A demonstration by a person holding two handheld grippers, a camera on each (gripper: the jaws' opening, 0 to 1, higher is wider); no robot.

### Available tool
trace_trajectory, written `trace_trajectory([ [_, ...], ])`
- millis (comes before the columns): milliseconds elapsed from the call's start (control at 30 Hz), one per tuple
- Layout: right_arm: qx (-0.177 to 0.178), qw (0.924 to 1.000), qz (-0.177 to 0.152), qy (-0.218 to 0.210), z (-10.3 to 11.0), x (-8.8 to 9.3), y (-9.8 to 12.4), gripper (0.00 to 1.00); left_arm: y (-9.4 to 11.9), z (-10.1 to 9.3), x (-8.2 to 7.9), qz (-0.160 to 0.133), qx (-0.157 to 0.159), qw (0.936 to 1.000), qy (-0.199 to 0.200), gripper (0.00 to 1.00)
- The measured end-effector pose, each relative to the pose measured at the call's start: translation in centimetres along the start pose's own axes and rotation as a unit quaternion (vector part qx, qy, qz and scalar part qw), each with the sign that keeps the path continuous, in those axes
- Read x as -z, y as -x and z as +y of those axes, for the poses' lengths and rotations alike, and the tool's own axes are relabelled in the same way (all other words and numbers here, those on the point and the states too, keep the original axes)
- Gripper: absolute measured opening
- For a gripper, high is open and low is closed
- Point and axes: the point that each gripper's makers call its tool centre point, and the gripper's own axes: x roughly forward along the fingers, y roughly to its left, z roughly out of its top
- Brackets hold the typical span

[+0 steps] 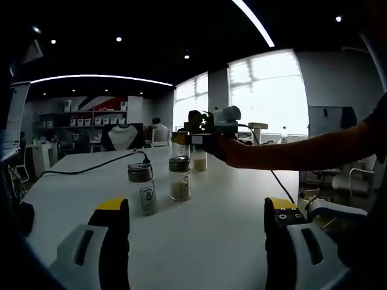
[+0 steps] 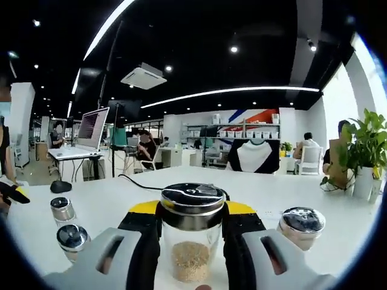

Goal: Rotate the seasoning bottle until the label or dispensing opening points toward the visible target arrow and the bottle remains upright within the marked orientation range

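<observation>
In the right gripper view the right gripper (image 2: 191,226) has its two yellow-tipped jaws clamped on a seasoning bottle (image 2: 191,238), one jaw pressed to each side of the glass just under the shiny metal lid (image 2: 193,198). The bottle stands upright between the jaws, with pale grains settled in its lower part; its base is cut off by the bottom of the view, so whether it rests on the white table (image 2: 260,193) or is lifted clear cannot be told. A second jar (image 2: 300,226) with a metal cap stands just beside the right jaw, and two smaller shakers (image 2: 68,228) stand near the left jaw, one behind the other. A black cable (image 2: 138,181) trails across the table behind them, and a potted plant (image 2: 361,154) stands at the far right. In the left gripper view the left gripper (image 1: 196,220) is spread wide and holds nothing, its jaws well apart over bare tabletop. Ahead of it stand two upright bottles (image 1: 159,186) side by side, and beyond them the person's outstretched arm (image 1: 302,151) carries the other gripper at a third bottle, though that grip is too small and dim to read there.
</observation>
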Motion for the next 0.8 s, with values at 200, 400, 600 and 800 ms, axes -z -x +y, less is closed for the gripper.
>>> trace_trajectory([
  [200,-0.032,0.9994,-0.006,0.003,2.0,-0.9,2.9,0.37,-0.3,-0.4,0.0,0.0,0.003,1.0,-0.001,0.97],
  [400,-0.064,0.9974,-0.007,0.032,4.7,-1.2,6.0,0.37,-0.9,-0.9,0.2,0.002,0.01,0.9999,-0.006,0.96],
  [600,-0.075,0.997,-0.007,0.017,6.2,-1.4,8.2,0.37,-2.0,-1.5,0.1,0.002,0.02,0.9997,-0.015,0.95],
  [800,-0.085,0.9962,-0.009,0.016,7.1,-1.7,9.4,0.37,-3.0,-1.8,0.1,0.002,0.03,0.9994,-0.019,0.94],
])
